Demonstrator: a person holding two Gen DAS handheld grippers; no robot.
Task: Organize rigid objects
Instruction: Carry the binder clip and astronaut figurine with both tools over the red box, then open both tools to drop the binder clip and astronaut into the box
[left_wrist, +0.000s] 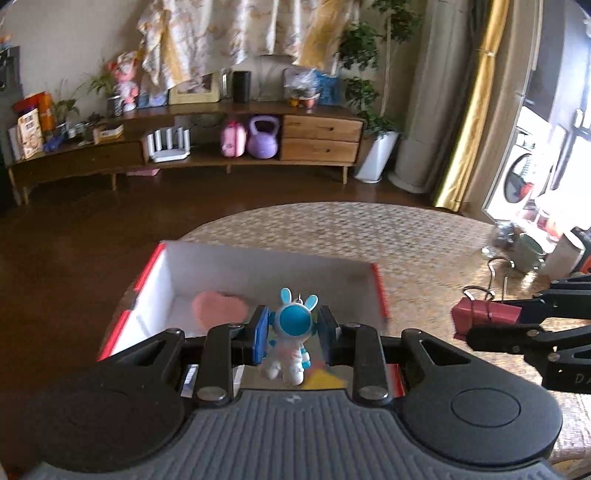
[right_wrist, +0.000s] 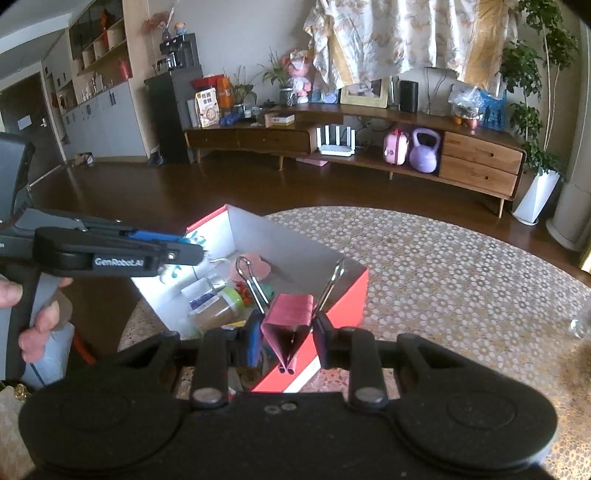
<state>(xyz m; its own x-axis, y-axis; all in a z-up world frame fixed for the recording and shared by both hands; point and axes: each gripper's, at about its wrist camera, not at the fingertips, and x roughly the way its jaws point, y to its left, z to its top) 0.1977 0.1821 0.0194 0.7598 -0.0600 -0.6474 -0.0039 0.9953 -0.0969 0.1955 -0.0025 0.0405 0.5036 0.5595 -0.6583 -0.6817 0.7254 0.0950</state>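
2 items carried over the red box, 1 per gripper.

The bunny figurine (left_wrist: 290, 338) is pinched by the left gripper (left_wrist: 291, 334) above the red box (left_wrist: 147, 275) at the tabletop (left_wrist: 424, 236) edge; the red binder clip (right_wrist: 290, 325) is pinched by the right gripper (right_wrist: 284, 339). Both grippers are angled downward; a collision between them or an early release could drop either item outside.
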